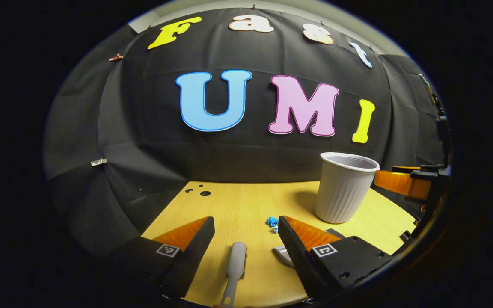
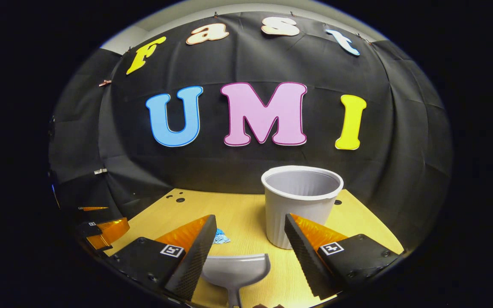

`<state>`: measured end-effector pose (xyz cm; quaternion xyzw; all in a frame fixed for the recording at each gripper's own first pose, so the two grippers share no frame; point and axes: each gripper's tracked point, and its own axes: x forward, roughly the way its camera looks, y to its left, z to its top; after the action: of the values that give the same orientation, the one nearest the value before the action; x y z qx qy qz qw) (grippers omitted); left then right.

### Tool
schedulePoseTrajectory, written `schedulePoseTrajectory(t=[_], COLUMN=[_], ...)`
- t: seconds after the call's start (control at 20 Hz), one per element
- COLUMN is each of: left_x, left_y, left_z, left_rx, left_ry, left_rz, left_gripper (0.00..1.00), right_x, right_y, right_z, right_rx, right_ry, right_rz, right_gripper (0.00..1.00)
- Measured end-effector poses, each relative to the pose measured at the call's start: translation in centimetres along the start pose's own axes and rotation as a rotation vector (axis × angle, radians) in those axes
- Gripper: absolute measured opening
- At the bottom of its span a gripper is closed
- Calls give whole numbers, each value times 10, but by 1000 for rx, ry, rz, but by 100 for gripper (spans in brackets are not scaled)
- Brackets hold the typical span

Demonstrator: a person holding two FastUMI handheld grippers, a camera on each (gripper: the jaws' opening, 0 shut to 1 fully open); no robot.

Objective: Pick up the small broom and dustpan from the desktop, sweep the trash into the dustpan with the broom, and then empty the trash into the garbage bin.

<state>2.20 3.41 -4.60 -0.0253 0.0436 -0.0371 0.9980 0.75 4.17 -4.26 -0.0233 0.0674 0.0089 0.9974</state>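
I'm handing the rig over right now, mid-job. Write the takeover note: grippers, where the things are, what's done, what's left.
Left gripper: open, empty, straddling the small grey plastic broom lying on the wooden desktop.
Right gripper: open, empty, straddling the grey plastic dustpan, also flat on the desktop.
Crumpled blue trash lies on the desktop between the two tools, near the white ribbed garbage bin, which stands upright.
Done: both grippers lined up over their tools.
Left: grasp both tools, sweep the trash into the dustpan, empty it into the bin.

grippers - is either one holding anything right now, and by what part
Nothing is held. The left hand-held gripper is open with the broom lying between its fingers; the right hand-held gripper is open over the dustpan.
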Motion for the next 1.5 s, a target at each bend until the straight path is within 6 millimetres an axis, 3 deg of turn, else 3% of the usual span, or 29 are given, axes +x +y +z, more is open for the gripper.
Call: schedulePoseTrajectory(t=[0.4, 0.9, 1.2, 1.5], left_x=[19, 32, 37, 43], left_y=[12, 23, 31, 31], left_z=[-46, -148, -199, -233], left_rx=[43, 76, 118, 141], left_ry=[147, 471, 674, 815], left_rz=[-2, -34, -38, -49], left_gripper=[96, 96, 97, 96], right_x=[12, 17, 9, 0], right_y=[2, -6, -13, -24], right_z=[-17, -38, -59, -68], right_rx=[-10, -13, -4, 14], right_ry=[60, 139, 213, 248], right_rz=[11, -3, -17, -47], right_gripper=[99, 99, 99, 99])
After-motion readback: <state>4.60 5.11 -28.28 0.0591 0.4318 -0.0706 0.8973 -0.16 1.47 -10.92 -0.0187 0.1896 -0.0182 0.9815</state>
